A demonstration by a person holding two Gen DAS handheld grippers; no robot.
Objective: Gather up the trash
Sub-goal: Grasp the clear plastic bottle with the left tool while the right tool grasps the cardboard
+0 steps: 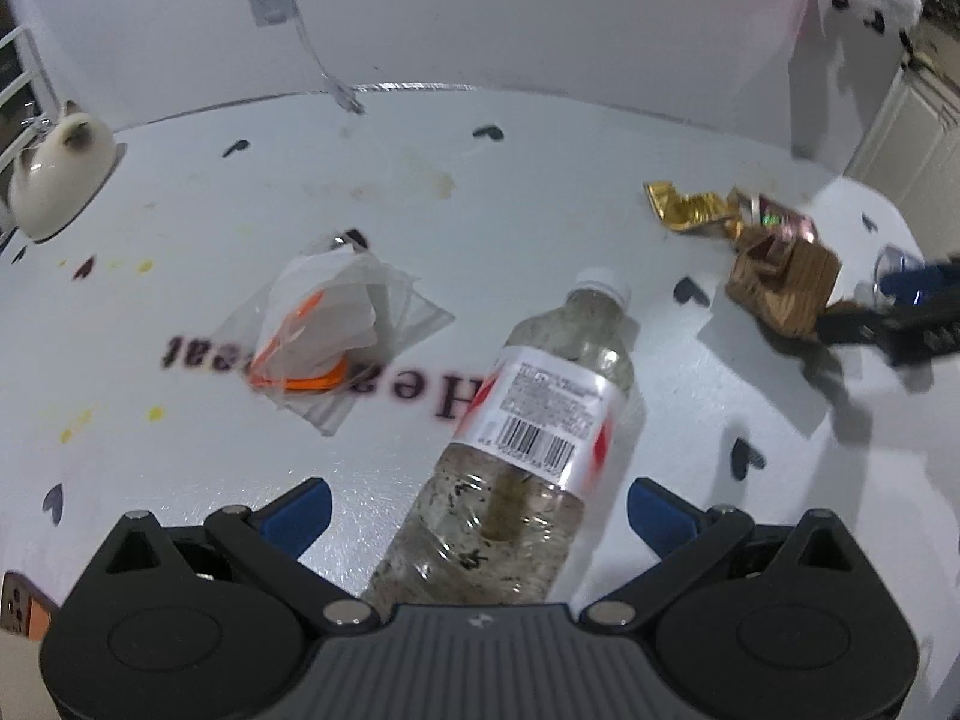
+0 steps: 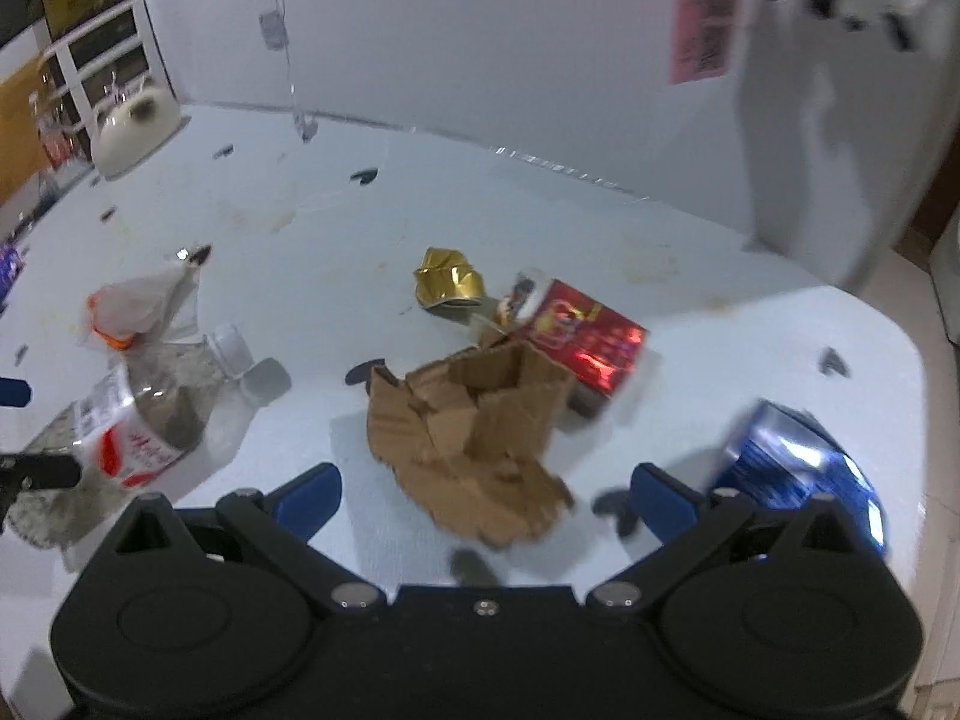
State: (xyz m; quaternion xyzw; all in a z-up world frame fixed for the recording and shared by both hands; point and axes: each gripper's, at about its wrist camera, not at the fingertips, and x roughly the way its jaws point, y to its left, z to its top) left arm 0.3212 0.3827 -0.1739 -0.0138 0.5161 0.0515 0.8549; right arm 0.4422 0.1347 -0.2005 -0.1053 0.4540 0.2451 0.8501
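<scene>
A clear plastic bottle (image 1: 528, 438) with a white cap lies on the white table, its base between the open fingers of my left gripper (image 1: 480, 507). It also shows in the right wrist view (image 2: 150, 414). A crumpled clear plastic bag (image 1: 327, 324) with orange trim lies to its left. My right gripper (image 2: 486, 501) is open, with torn brown cardboard (image 2: 474, 438) between its fingers. Behind the cardboard lie a red box (image 2: 576, 336) and gold foil (image 2: 447, 282). A blue crushed can (image 2: 798, 462) lies by the right finger.
A white teapot (image 1: 57, 171) stands at the table's far left edge. A white wall (image 1: 510, 18) backs the table (image 1: 540, 192). The right gripper's finger (image 1: 900, 324) shows at the right of the left wrist view, beside the cardboard (image 1: 780, 282).
</scene>
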